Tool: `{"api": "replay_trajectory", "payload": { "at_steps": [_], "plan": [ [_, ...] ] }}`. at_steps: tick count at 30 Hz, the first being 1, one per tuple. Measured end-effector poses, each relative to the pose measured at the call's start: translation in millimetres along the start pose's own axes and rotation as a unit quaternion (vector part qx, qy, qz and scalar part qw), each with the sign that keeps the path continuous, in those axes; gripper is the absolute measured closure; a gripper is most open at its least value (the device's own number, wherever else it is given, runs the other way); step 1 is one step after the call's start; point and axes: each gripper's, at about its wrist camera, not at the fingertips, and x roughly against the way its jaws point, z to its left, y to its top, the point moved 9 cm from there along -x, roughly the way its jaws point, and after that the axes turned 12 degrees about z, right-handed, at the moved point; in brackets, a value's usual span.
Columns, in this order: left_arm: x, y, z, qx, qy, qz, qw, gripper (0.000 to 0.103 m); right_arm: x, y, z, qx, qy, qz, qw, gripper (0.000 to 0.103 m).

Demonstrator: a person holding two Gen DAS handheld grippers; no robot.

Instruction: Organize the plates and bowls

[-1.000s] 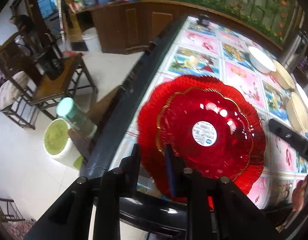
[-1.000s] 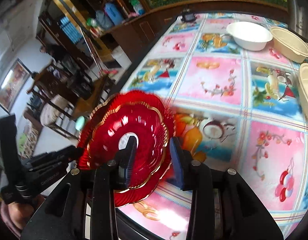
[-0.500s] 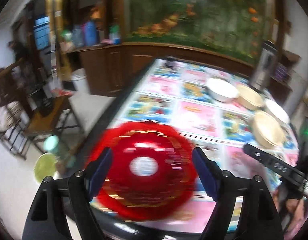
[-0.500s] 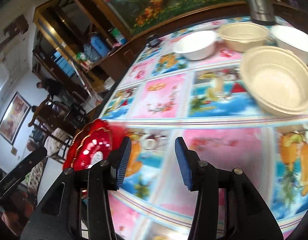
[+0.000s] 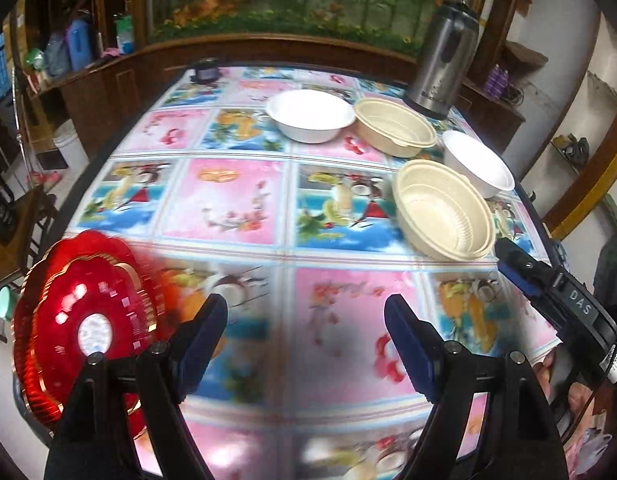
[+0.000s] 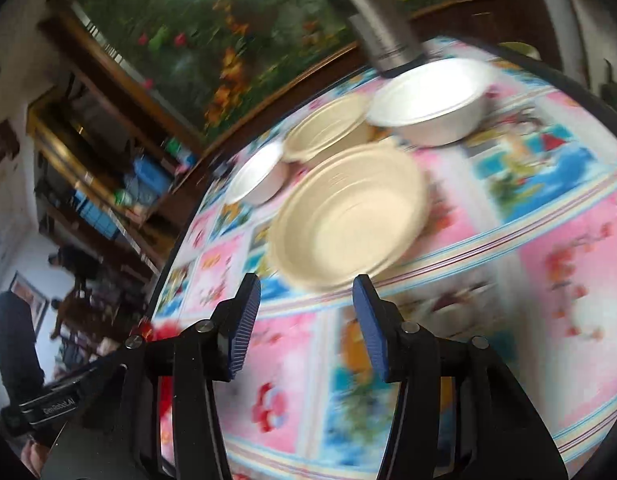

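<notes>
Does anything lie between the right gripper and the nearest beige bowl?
No: right wrist view shows only bare tablecloth between the right gripper and the beige bowl.

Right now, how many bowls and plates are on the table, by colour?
White bowls: 2
Cream bowls: 2
Red plates: 1 stack; how many in it cannot be told
Total: 4 bowls plus the red stack
</notes>
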Motion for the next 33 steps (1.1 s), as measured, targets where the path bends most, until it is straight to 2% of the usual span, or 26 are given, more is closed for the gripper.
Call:
{"api": "replay_trajectory", "payload": {
  "at_steps": [9, 14, 18, 24, 28, 33],
  "plan": [
    [-31.1, 27.0, -27.1, 0.003, -0.011, 0.034, 0.9994, 0.022, 23.9, 29.5, -53.8, -0.058, -0.003, -0.027, 0.998, 0.055],
    [-39.6, 56.6, -32.4, 0.013, -0.007, 0.035, 0.9993, 0.022, 17.2, 46.3, -55.5, -0.059, -0.002, -0.013, 0.998, 0.055],
    [-49.1, 79.0, -34.6, 0.016, 0.016, 0.029, 0.9993, 0.022, 8.9, 63.2, -55.3, -0.054, -0.007, -0.007, 0.998, 0.055],
    [-72.0, 98.4, -42.0, 0.027, 0.018, 0.051, 0.9982, 0.022, -6.2, 75.5, -55.1, -0.036, -0.018, 0.004, 0.999, 0.055],
    [-84.9, 102.8, -50.9, 0.034, -0.003, 0.069, 0.997, 0.022, -12.0, 75.9, -62.5, -0.046, -0.006, 0.012, 0.999, 0.055],
    [-95.7, 101.3, -61.4, 0.043, -0.033, 0.088, 0.9946, 0.022, -20.4, 72.2, -62.4, -0.062, 0.039, 0.035, 0.997, 0.055]
  ]
}}
